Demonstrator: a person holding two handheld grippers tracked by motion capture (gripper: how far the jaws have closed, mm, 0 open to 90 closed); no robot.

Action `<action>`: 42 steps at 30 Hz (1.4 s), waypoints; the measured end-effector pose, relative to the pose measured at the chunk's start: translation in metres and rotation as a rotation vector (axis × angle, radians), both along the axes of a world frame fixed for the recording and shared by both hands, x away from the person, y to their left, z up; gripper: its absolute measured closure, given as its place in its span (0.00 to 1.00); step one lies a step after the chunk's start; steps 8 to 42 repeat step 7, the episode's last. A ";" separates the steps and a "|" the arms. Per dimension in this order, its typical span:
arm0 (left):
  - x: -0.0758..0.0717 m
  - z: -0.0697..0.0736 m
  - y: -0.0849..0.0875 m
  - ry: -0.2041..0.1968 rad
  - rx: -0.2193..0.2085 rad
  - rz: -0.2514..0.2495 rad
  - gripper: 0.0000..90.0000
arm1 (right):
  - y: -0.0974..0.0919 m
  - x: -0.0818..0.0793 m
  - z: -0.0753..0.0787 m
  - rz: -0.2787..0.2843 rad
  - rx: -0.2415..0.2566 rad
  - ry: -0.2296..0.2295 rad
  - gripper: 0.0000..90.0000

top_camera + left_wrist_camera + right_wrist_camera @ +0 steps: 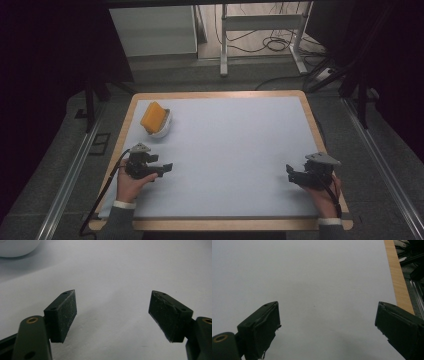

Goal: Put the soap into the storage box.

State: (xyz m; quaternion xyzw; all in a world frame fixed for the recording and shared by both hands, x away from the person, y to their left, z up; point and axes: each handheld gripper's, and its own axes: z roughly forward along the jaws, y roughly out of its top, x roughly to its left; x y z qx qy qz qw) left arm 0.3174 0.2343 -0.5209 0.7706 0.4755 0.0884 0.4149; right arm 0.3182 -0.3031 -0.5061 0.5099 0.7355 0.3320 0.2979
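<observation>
- Where grey floor and cables ring it, a pale mat covers the wood-edged table.
- Upper left, a yellow sponge stands in a white bowl, long axis tilted toward upper right.
- Left gripper and right gripper rest low with jaws spread, empty.

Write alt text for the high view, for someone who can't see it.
A person's two hands each hold an open tool, the left tool and right tool, low over a pale blue table. An orange sponge sits in a white bowl at the far left, apart from both.
</observation>
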 end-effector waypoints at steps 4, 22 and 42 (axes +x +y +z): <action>-0.001 0.004 -0.001 -0.010 -0.002 -0.009 0.25 | 0.003 0.000 0.000 0.015 -0.004 -0.005 0.07; -0.001 0.005 -0.002 -0.006 -0.002 -0.025 0.24 | 0.008 -0.001 0.000 0.039 -0.004 -0.015 0.07; -0.001 0.005 -0.002 -0.006 -0.002 -0.025 0.24 | 0.008 -0.001 0.000 0.039 -0.004 -0.015 0.07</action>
